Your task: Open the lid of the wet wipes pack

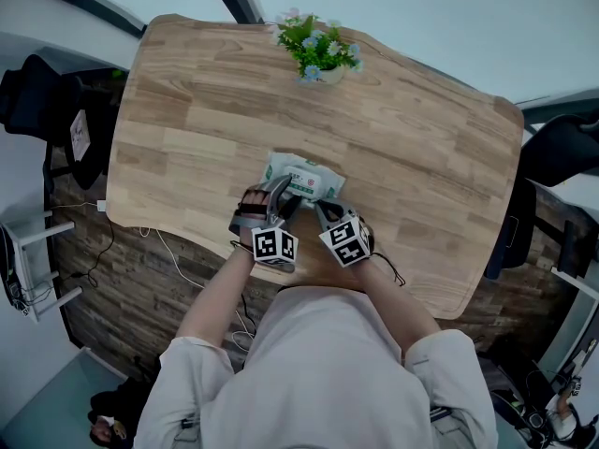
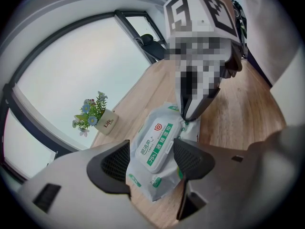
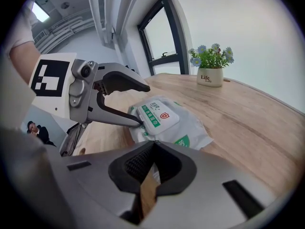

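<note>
Left tool [image 2: 153,160], jaws apart, is straddling the wet wipes pack [image 3: 190,132] at its lid [image 3: 157,114]; closed right tool [image 3: 152,149] is touching the pack's edge.

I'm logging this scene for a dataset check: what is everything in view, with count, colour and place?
table: one, light wood, centre of the head view
wet wipes pack: one, white and green, lid shut, flat on the table's near middle
potted flowers: one, blue and white blooms, pale pot, table's far edge
chairs: at least two, black, beside the table's left and right ends
left hand-held gripper: one, grey, jaws apart at the pack's lid
right hand-held gripper: one, grey, jaws shut on the pack's edge
arms: two, pale sleeves, bottom of the head view
</note>
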### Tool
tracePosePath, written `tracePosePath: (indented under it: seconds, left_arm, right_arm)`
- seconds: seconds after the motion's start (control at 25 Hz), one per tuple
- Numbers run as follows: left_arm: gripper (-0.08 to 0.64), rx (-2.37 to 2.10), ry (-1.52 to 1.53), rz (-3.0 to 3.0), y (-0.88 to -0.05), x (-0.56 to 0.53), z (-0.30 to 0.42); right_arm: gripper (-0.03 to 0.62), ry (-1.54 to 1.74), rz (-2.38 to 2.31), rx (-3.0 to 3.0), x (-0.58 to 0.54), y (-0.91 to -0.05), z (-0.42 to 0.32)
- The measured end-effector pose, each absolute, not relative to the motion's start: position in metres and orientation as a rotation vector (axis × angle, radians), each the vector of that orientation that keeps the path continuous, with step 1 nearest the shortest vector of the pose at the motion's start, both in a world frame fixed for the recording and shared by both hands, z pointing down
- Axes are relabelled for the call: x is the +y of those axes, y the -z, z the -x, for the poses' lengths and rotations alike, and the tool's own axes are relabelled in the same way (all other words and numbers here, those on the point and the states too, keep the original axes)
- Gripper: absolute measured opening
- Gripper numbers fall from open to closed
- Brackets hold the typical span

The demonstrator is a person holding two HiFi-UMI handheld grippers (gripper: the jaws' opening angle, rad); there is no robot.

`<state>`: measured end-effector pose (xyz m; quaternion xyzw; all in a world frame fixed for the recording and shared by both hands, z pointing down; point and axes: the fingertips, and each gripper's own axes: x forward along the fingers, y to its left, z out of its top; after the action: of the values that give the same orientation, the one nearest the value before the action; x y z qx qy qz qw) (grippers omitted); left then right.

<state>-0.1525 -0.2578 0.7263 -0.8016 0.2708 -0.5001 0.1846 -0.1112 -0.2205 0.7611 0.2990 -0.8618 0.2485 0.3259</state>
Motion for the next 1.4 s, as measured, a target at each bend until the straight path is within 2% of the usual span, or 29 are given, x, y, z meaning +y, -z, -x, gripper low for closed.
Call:
tracePosePath:
  seconds: [0.48, 0.68, 0.96, 1.08, 1.4]
  left_arm:
    - [0.293, 0.799, 1.391, 2.271, -0.721, -0.258, 0.152]
    - [0.242, 0.801, 1.385, 2.273, -0.720, -0.253, 0.151]
    - [0.227, 0.801, 1.351, 2.273, -0.715, -0.253, 0.149]
    - [0.110, 0.857, 1.269, 2.271, -0.699, -0.259, 0.143]
    - [0.087, 0.900, 1.259, 2.250, -0.690, -0.290, 0.141]
  right_arm:
    - [0.008, -0.696, -0.783, -2.250, -0.221, -0.762, 0.111]
    - [0.008, -0.709, -0.781, -2.250, -0.220, -0.763, 0.111]
    - [0.008, -0.720, -0.787, -2.249, -0.220, -0.764, 0.111]
    - [0.008, -0.723, -0.783, -2.248, -0.219, -0.764, 0.111]
    - [0.008, -0.732, -0.784, -2.249, -0.219, -0.765, 0.110]
